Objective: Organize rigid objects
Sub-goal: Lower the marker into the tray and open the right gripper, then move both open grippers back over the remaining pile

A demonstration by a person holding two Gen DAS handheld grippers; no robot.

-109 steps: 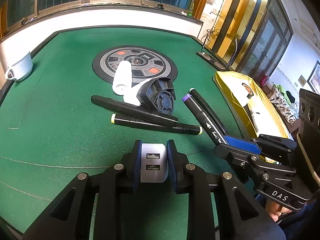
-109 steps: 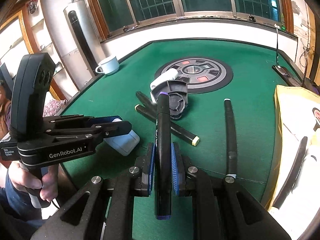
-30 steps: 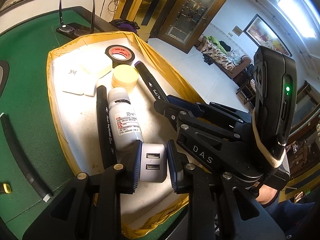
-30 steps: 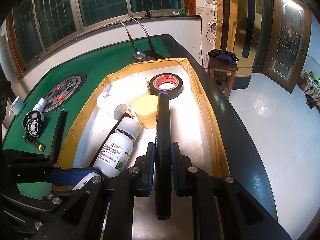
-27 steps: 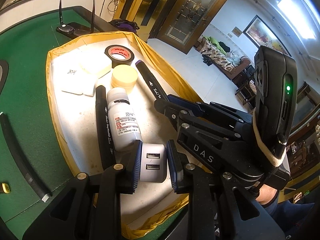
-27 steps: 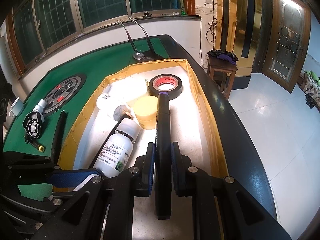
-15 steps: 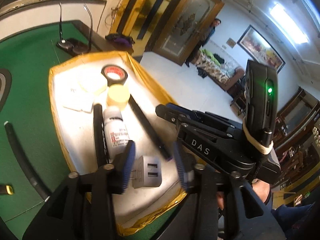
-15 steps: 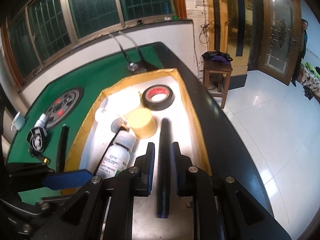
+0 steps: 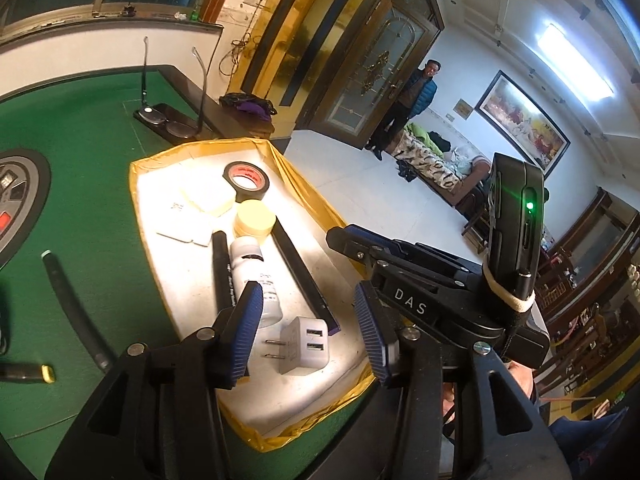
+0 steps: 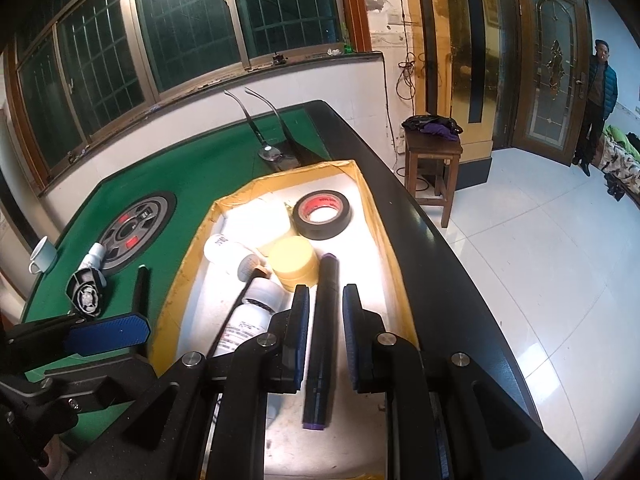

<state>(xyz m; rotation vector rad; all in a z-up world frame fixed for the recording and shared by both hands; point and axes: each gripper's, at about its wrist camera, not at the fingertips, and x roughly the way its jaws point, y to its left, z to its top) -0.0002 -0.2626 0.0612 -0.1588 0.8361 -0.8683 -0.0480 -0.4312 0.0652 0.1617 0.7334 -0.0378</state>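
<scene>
Nearby: charger (image 9: 305, 345), marker (image 10: 321, 336), bottle (image 9: 256, 280) crowd tray (image 9: 316, 196).

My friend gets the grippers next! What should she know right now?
Left gripper: open, above the white USB charger lying in the yellow-rimmed tray.
Right gripper: open, over the purple-capped marker lying in the tray.
Done: charger, two markers, white bottle, tape roll and yellow jar are in the tray.
Left: a black marker, a yellow-tipped marker, a black round part and a small white bottle wait on the green table.
</scene>
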